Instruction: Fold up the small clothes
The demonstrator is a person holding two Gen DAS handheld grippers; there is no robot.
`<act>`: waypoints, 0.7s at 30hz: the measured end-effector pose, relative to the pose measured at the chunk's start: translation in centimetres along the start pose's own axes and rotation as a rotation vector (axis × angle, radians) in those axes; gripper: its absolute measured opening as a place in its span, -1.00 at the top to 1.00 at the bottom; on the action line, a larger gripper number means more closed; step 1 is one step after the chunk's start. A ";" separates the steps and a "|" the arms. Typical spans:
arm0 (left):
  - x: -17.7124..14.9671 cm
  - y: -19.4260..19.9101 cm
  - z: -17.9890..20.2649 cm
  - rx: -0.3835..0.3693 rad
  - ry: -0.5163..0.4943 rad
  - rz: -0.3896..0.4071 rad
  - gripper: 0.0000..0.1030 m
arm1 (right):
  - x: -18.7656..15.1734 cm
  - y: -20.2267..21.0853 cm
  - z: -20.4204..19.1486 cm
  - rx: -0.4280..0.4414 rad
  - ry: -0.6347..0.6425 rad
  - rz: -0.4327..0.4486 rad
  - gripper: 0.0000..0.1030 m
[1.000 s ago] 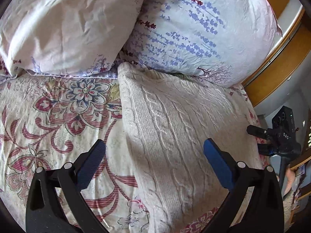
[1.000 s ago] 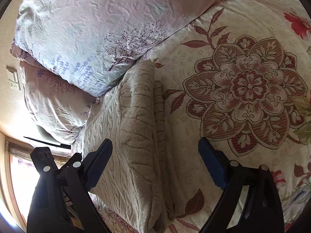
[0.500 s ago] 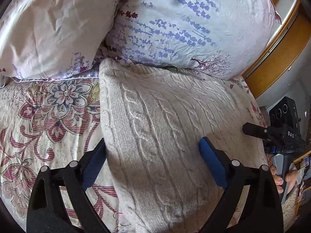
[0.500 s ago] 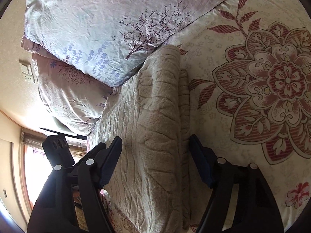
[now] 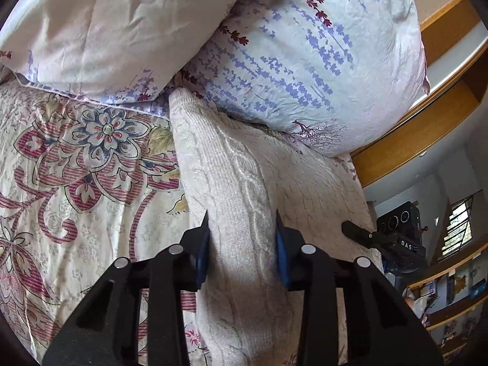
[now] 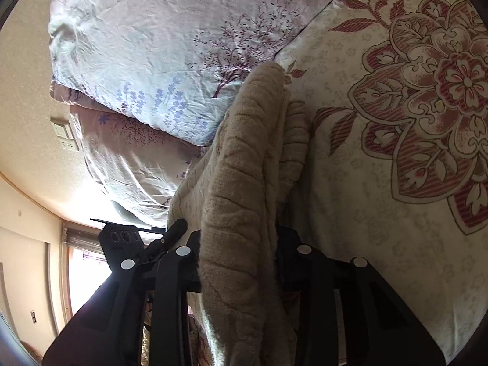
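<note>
Cable-knit sweater (image 5: 241, 244) lengthwise toward pillows (image 5: 305, 61), both tools pinching it

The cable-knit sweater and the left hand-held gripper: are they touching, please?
Touching. The left wrist view shows the left hand-held gripper pinching a raised fold of the cable-knit sweater between its blue pads.

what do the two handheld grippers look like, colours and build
Both match. The left gripper has angular matte black finger arms with cut-out openings, round silver pivot pins and blue pads on the inner faces. The right gripper shows the same black arms and silver pins; its pads are in shadow. No cables, sleeves or markings show on either.
</note>
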State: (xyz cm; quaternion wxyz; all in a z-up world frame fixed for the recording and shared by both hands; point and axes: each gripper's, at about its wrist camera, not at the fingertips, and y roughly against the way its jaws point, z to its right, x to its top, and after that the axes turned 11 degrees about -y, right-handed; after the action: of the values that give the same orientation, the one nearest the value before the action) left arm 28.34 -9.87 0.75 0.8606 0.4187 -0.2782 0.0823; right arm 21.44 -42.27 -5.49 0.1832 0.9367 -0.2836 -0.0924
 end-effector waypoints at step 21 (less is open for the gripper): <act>-3.8 10.6 -8.4 0.215 0.037 0.040 -0.09 | -6.1 -11.5 -6.7 -0.117 0.188 -0.133 0.32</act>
State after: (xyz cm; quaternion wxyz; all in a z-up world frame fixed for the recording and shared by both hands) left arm 24.63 3.65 1.63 0.8139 0.5013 -0.2599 0.1366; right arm 23.99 -27.97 -3.45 0.2570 0.9457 -0.1964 -0.0327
